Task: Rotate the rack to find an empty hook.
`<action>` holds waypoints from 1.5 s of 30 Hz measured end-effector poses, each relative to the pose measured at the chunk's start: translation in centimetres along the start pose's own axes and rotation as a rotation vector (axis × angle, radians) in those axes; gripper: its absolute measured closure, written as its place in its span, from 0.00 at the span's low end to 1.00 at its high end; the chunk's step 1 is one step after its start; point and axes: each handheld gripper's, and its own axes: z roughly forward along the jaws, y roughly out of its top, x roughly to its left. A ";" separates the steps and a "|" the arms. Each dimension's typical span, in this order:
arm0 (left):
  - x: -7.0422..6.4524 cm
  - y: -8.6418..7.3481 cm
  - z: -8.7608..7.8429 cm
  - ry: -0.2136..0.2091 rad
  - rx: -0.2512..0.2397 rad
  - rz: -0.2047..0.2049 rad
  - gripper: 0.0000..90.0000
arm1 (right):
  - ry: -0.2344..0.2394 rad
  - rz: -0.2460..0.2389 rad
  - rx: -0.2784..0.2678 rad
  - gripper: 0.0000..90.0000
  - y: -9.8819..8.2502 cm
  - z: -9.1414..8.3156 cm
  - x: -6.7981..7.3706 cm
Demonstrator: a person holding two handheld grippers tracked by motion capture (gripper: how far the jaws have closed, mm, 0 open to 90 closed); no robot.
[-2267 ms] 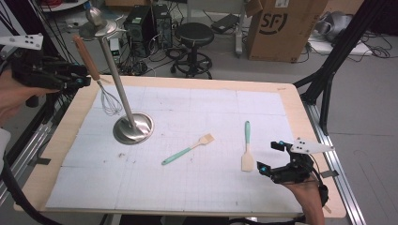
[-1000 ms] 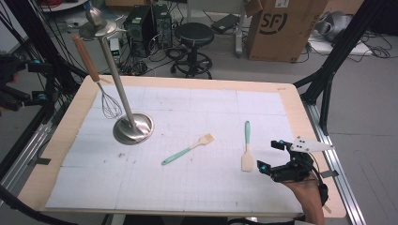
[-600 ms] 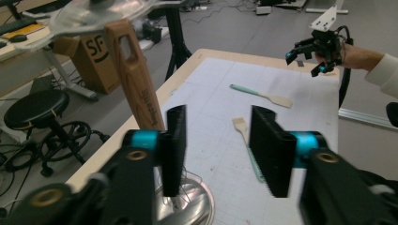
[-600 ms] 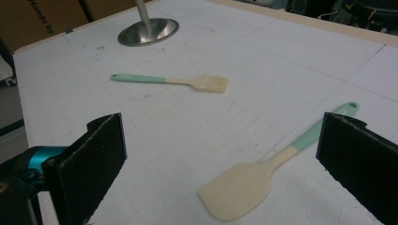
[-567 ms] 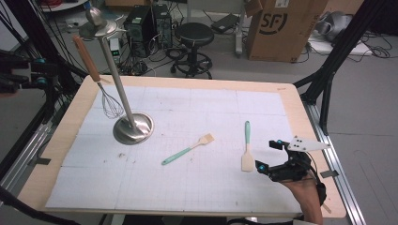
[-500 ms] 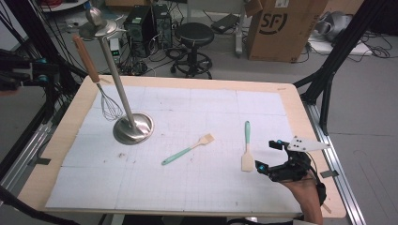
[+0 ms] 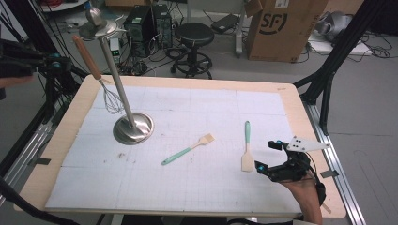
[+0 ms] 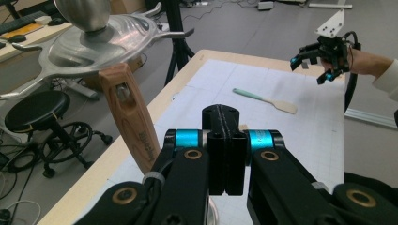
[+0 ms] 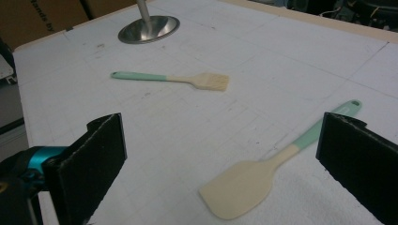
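Near the right front corner of the tabletop (image 7: 291,101), the right hand-held gripper (image 7: 270,157) hovers just beside a spatula (image 7: 246,149) with a mint green handle and a pale blade; its jaws stand wide apart with nothing between the pads. The spatula lies flat with its long axis running away from the person, blade toward the near edge and handle end toward the far edge. In the right gripper view the blade (image 9: 241,187) lies between the two black pads but below them, not touched. A little to the left lies a pastry brush (image 7: 188,149), also mint-handled, set on a slant with its bristles up toward the right and its handle down toward the left. Off the left rim, the left hand-held gripper (image 7: 56,63) is held up in the air and its jaws have just been closing; in the left gripper view they (image 8: 226,154) are pressed together with nothing in them. Close by it a whisk (image 7: 96,75) with a wooden handle hangs from the top of a steel stand (image 7: 133,126), wire head down by the pole. The stand's crown is cut off at the top of the high view, and the left hand-held gripper is dark and partly lost against the black tripod legs there.
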 end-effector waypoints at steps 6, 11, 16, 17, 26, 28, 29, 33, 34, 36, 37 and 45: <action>0.7 0.9 0.9 0.007 0.003 0.001 1.00 | 0.002 -0.001 0.004 0.01 0.0 0.1 0.1; 1.5 1.5 1.3 0.015 0.018 -0.008 1.00 | 0.005 0.002 0.003 0.01 -0.1 0.0 0.0; 2.4 1.7 1.4 0.029 0.030 -0.028 1.00 | 0.005 0.005 -0.001 0.01 -0.2 -0.1 0.0; 2.6 1.7 1.4 0.034 0.032 -0.034 1.00 | 0.003 0.005 0.000 0.01 -0.3 -0.1 -0.1; 3.7 1.2 1.3 0.054 0.043 -0.043 1.00 | -0.001 0.010 0.001 0.01 -0.4 -0.2 -0.1; 4.0 1.1 1.2 0.064 0.047 -0.040 1.00 | 0.000 0.011 0.003 0.01 -0.5 -0.2 -0.1; 4.1 1.0 1.1 0.062 0.046 -0.041 1.00 | -0.001 0.010 0.004 0.01 -0.5 -0.2 -0.1; 4.7 0.7 1.0 0.070 0.043 -0.045 1.00 | 0.000 0.019 0.010 0.01 -0.6 -0.2 -0.2; 4.8 0.7 0.9 0.073 0.044 -0.046 1.00 | 0.000 0.018 0.010 0.01 -0.6 -0.1 -0.2; 5.1 0.6 0.8 0.083 0.041 -0.052 1.00 | -0.001 0.017 0.010 0.01 -0.6 -0.1 -0.1; 5.3 0.5 0.8 0.084 0.043 -0.057 1.00 | -0.001 0.016 0.011 0.01 -0.6 -0.1 -0.1; 6.2 0.7 0.6 0.114 0.059 -0.066 1.00 | -0.002 0.018 0.017 0.01 -0.7 0.0 -0.2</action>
